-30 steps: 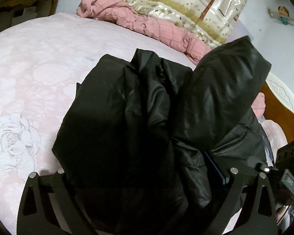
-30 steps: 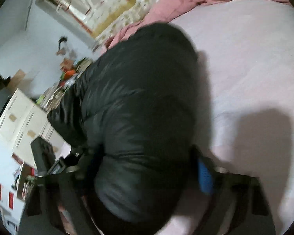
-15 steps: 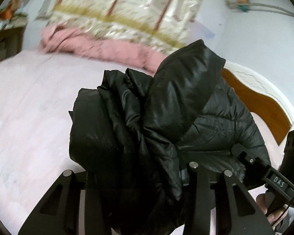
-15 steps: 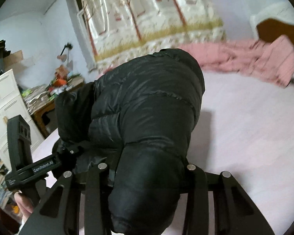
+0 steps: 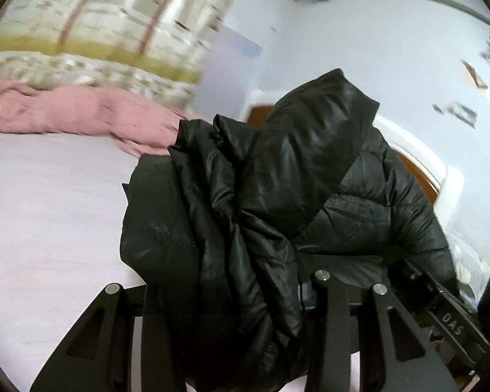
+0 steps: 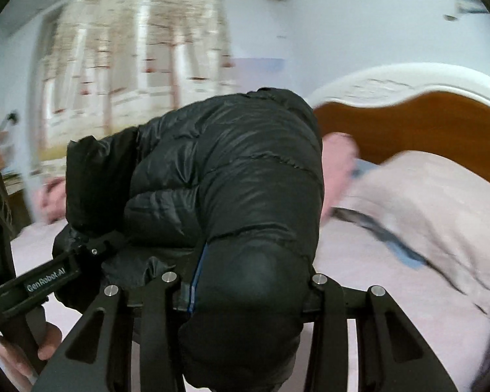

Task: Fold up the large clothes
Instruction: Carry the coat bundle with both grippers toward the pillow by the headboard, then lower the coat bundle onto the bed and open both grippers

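Note:
A black puffer jacket is bunched into a thick bundle and held up above the bed. My left gripper is shut on one side of the bundle. My right gripper is shut on the other side, with the jacket bulging out between its fingers. Each gripper shows in the other's view: the right gripper at the lower right, the left gripper at the lower left. The fingertips are hidden in the fabric.
The pale pink bed sheet lies below. A pink blanket is heaped at the far side. A wooden headboard with a white rim and a pillow are on the right. A patterned curtain hangs behind.
Both grippers have lifted the jacket bundle off the bed and swung it to the right toward the headboard. The views now tilt up at the wall.

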Tool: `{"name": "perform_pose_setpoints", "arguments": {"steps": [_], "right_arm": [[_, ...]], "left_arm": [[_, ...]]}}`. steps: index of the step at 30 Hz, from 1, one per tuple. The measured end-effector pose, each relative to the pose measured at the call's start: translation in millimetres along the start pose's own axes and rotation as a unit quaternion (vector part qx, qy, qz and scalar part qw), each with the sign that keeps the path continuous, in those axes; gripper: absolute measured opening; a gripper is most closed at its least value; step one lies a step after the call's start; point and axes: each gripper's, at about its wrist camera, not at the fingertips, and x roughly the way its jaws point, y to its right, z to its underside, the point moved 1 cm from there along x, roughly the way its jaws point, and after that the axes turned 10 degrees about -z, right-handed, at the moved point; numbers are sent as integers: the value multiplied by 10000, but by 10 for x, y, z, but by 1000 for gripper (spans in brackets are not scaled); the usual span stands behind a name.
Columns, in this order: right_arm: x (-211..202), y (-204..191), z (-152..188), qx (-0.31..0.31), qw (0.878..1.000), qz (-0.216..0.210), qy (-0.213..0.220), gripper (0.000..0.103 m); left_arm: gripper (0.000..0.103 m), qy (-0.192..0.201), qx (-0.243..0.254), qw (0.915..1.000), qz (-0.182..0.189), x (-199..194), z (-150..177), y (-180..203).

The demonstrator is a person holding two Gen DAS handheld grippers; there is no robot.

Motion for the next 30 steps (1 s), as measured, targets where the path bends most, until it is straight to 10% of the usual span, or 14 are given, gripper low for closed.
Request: {"name": "perform_pose_setpoints", "arguments": {"steps": [9, 17, 20, 30], "right_arm": [[-122, 836, 507, 322, 9819, 1738, -683, 42], [-590, 1490, 858, 838, 9680, 2299, -560, 43], [-661, 1645, 908, 678, 9642, 2513, -499, 46], [-580, 1731, 955, 522, 9696, 2354, -426, 83]], "left_arm": [[38, -1202, 514, 9891, 676, 894, 709, 875], [39, -1232, 946, 9835, 928, 676, 1037, 1445], [41, -955, 1561, 9820, 472, 621, 1119, 1652], [97, -72, 1526, 9866, -578, 270, 1037, 1410]]}}
